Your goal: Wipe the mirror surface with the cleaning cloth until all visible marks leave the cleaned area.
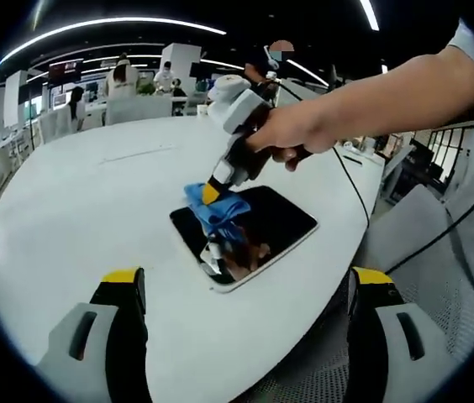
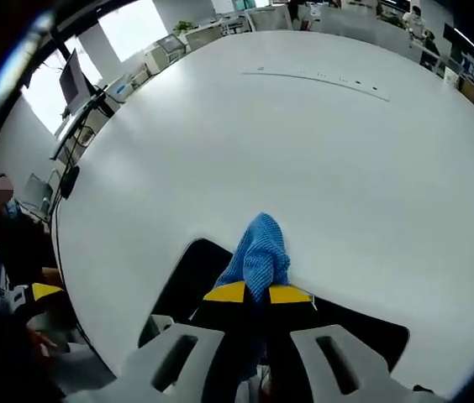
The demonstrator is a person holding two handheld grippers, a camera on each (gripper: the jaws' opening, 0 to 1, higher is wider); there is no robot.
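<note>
A dark rectangular mirror with a white rim lies flat near the edge of the round white table. A hand holds my right gripper from above, shut on a blue cleaning cloth that rests on the mirror's left part. In the right gripper view the yellow-tipped jaws of my right gripper pinch the cloth, which pokes past the mirror onto the table. My left gripper hovers in front of the mirror, jaws wide apart and holding nothing. Its yellow tip shows at the left.
A black cable trails from the right gripper over the table edge. Desks, monitors and several people fill the room behind. A seated person is beside the table. A thin strip lies across the table's far side.
</note>
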